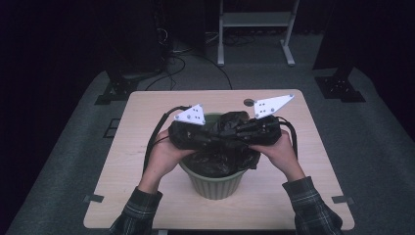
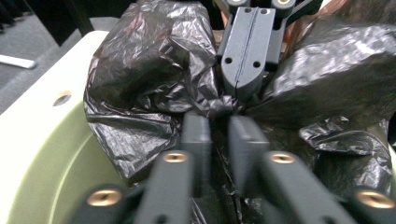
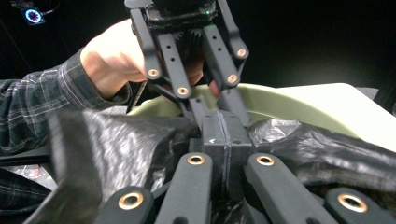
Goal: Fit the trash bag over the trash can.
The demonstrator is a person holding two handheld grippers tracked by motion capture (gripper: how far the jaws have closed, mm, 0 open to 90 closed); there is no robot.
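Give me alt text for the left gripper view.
A crumpled black plastic bag bunches over a pale green bin. The left gripper, jaws nearly together, faces the right gripper, whose jaws are pinched shut on a twist of the bag.

You sit at a light wooden table (image 1: 147,161) on grey carpet (image 1: 58,161). Beyond it, the dark room holds a white metal stand (image 1: 254,22) and trailing floor cables (image 1: 171,63).

The black bag (image 1: 215,147) hides the green bin's (image 1: 213,183) inside and both tools' tips.
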